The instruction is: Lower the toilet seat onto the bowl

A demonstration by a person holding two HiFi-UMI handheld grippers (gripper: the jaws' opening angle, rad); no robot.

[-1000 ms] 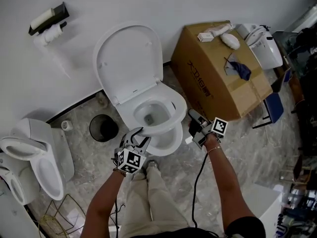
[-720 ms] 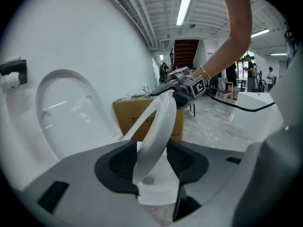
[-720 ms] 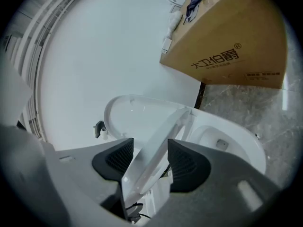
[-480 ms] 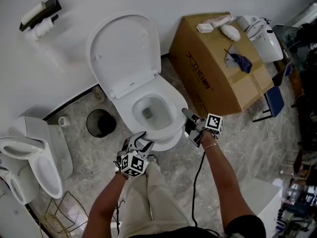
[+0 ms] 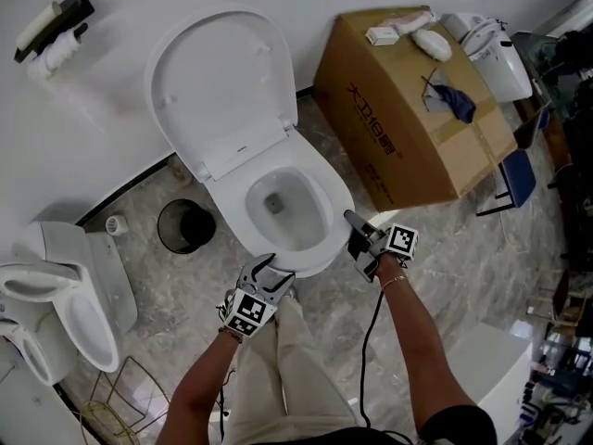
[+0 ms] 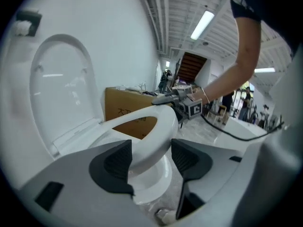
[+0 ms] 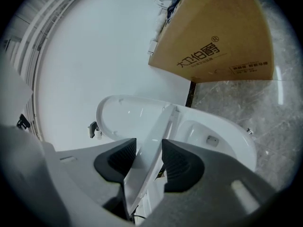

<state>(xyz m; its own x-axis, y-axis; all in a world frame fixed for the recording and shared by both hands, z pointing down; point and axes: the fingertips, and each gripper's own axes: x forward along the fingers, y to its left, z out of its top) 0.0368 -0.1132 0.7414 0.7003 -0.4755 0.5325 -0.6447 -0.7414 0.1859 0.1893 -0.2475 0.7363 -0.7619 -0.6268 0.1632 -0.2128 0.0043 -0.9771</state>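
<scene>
The white toilet's lid (image 5: 218, 82) stands up against the wall. Its seat (image 5: 239, 221) hangs a little above the bowl (image 6: 154, 183), with the front raised. At the front rim, my left gripper (image 5: 269, 269) has the seat (image 6: 158, 126) between its jaws. Those jaws (image 6: 150, 160) are opening, and a gap shows at the right pad. My right gripper (image 5: 357, 225) is at the seat's right side. There its jaws (image 7: 149, 160) are closing, and both pads lie against the seat's thin edge (image 7: 151, 141).
A large cardboard box (image 5: 408, 109) with small items on top stands close to the toilet's right side. A black bin (image 5: 185, 225) sits on the floor to its left. Other toilets (image 5: 65, 295) stand at far left, and a paper holder (image 5: 51, 35) hangs on the wall.
The head view has shifted, so the toilet now sits further up and left. Both grippers have stayed at the seat's rim, the left at the front and the right at the side.
</scene>
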